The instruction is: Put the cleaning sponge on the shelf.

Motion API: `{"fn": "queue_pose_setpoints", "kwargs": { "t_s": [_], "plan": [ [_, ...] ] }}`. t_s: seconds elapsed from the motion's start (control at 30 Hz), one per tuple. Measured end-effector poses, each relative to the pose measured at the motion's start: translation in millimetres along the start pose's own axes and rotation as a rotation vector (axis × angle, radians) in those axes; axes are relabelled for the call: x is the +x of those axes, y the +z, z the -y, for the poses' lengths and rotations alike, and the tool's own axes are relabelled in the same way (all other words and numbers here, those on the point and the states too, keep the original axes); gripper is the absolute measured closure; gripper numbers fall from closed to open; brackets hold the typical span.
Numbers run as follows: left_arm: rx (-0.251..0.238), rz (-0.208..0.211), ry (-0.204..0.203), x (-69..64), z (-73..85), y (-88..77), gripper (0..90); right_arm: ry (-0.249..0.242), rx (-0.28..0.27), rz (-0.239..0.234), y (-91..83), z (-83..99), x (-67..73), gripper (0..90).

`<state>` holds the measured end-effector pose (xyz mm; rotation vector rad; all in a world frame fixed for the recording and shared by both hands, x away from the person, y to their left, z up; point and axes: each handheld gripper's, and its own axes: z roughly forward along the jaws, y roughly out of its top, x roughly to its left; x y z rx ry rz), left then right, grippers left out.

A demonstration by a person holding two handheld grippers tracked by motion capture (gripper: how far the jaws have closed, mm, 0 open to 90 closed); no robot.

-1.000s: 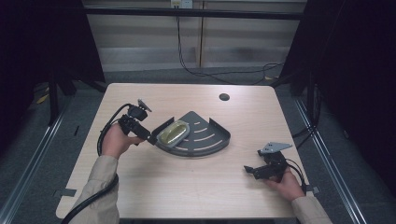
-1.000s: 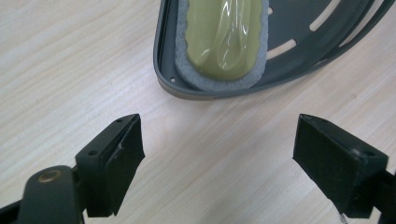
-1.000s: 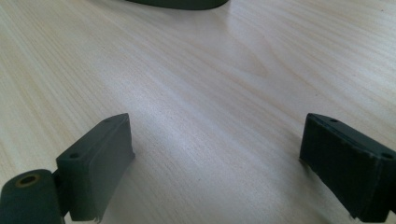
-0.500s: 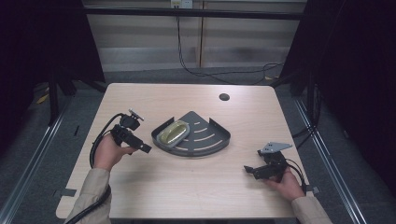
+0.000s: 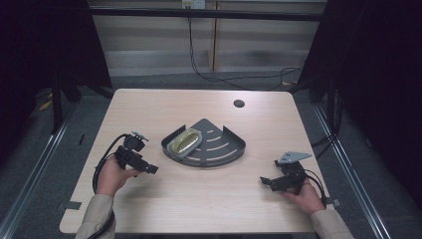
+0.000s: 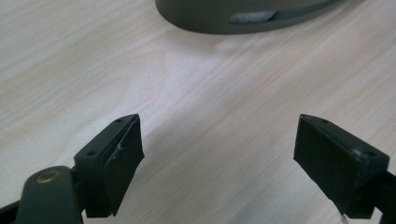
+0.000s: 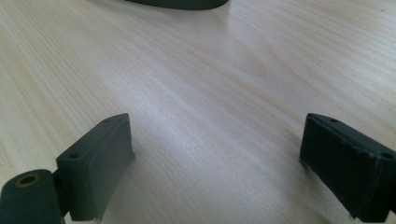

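Note:
A dark grey quarter-round tray (image 5: 226, 149) lies in the middle of the wooden table, with a yellowish oval object (image 5: 184, 141) in its left corner. My left gripper (image 5: 152, 169) rests low over the table, left of the tray, its jaws wide apart with bare wood between them. In the left gripper view the gripper (image 6: 217, 154) points at the tray's wall (image 6: 205, 18). My right gripper (image 5: 263, 180) sits near the front right of the table, open and empty. The right gripper view has the gripper (image 7: 217, 163) over bare wood, with the tray's edge (image 7: 177, 3) at the top.
A round cable hole (image 5: 239, 103) is in the table's far side. Black cables trail from both grippers. Dark floor and metal frame rails surround the table (image 5: 149, 109).
My left gripper has pulled back from the tray's left corner, toward the left and the near side, and come down close to the table. The right gripper has stayed put.

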<state>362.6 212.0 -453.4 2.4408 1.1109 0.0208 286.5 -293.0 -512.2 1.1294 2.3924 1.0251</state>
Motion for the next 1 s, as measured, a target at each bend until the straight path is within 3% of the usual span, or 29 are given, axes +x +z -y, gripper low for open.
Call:
{"fn": "queue_pose_setpoints", "kwargs": {
  "t_s": [0.17,0.4,0.47,0.57,0.6,0.67,1.0],
  "plan": [
    [-0.031,-0.011,0.012,-0.7,10.5,10.7,15.3,0.001,0.001,0.001,-0.1,0.0,0.1,8.9],
    [-0.013,-0.031,0.051,-4.8,17.9,23.4,14.7,0.0,0.0,0.0,0.0,0.0,0.0,8.9],
    [-0.029,-0.051,0.095,-5.1,19.6,25.0,13.8,0.001,0.001,0.001,-0.1,0.0,0.1,8.9],
    [-0.06,-0.06,0.123,-5.3,24.1,27.3,11.3,0.001,0.0,0.0,0.0,0.0,0.1,8.9],
    [-0.076,-0.068,0.153,-4.7,27.8,28.7,9.5,0.001,0.0,0.001,-0.1,0.0,0.1,8.9],
    [-0.088,-0.078,0.163,-4.7,29.5,29.3,6.9,0.001,0.001,0.002,-0.1,0.0,0.2,8.9],
    [-0.097,-0.076,0.148,-2.9,32.2,29.1,4.9,0.002,0.001,0.002,-0.1,-0.1,0.2,8.9]
  ]
}}
